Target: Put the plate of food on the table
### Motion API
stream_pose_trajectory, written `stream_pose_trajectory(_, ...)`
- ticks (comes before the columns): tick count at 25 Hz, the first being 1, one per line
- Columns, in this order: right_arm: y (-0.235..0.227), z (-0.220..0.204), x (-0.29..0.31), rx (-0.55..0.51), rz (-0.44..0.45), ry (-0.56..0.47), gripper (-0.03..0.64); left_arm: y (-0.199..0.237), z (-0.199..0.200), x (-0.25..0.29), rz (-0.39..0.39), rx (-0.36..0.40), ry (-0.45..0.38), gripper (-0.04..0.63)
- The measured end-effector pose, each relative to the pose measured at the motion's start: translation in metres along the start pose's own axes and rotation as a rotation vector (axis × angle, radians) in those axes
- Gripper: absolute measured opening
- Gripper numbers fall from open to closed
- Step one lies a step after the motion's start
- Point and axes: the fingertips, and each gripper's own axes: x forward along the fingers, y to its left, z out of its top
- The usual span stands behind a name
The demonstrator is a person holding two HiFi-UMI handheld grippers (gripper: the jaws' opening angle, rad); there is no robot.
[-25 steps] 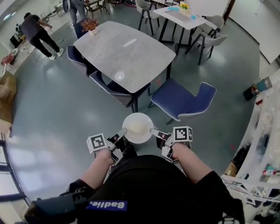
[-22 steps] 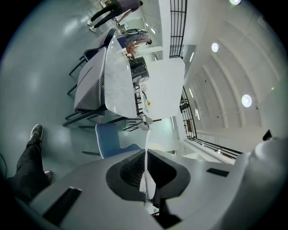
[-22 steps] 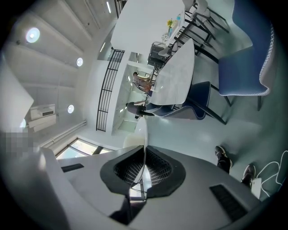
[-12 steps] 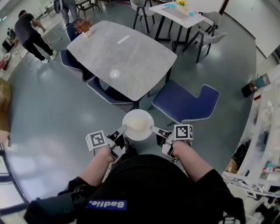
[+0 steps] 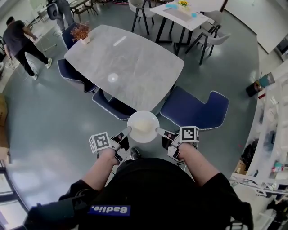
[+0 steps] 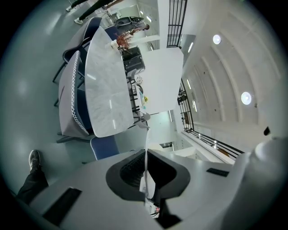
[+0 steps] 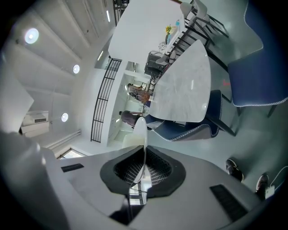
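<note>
Between the 2 grippers, in front of the person's waist, a white plate (image 5: 153, 118) is hanging in the air with a pale heap of food (image 5: 140, 127) on it. The left gripper (image 5: 127, 130) is pinching the plate's left rim, and the right gripper (image 5: 158, 130) is pinching its right rim. Each gripper's own view is showing the thin rim edge-on, squeezed between black pads, with the jaws nearly together.

The plate is sitting roughly level and is not resting on anything. Seen from the head camera, it is hovering just short of the near corner of the grey marble table (image 5: 126, 63), over the grey floor (image 5: 54, 121). A blue chair (image 5: 195, 108) is standing pulled out to the right of that corner, and another blue chair (image 5: 112, 105) is tucked in under the table's near edge (only its back and part of its seat are showing).

A potted plant (image 5: 81, 32) is standing at the table's far left corner, while the rest of the tabletop is showing only reflections of ceiling lights. Beyond it, a person in a dark top (image 5: 20, 38) is bending over at the upper left, and a white table (image 5: 180, 13) with 2 or more pale chairs is standing at the top.
</note>
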Motion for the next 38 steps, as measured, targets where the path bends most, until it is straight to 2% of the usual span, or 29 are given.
stream_pose_trajectory(9, 0.000, 0.036, 0.025, 0.016, -0.037, -0.076, 0.020, 0.007, 0.049, 0.020, 0.004, 0.020, 0.063, 0.015)
stream_pose_trajectory(15, -0.007, 0.066, 0.030, 0.001, -0.058, -0.082, 0.018, 0.007, 0.068, 0.043, -0.011, 0.006, 0.053, 0.015)
stream_pose_trajectory(18, -0.017, 0.073, 0.030, -0.005, -0.062, -0.068, 0.020, 0.013, 0.068, 0.049, 0.010, 0.013, 0.044, 0.015)
stream_pose_trajectory(28, -0.026, 0.138, 0.037, 0.008, 0.015, 0.005, 0.018, 0.016, 0.093, 0.102, 0.028, -0.045, -0.035, 0.015)
stream_pose_trajectory(35, -0.042, 0.188, 0.047, 0.004, 0.019, 0.079, 0.018, 0.024, 0.119, 0.138, 0.075, -0.047, -0.103, 0.015)
stream_pose_trajectory(38, -0.050, 0.206, 0.057, -0.004, 0.032, 0.113, 0.018, 0.026, 0.128, 0.151, 0.061, -0.084, -0.151, 0.015)
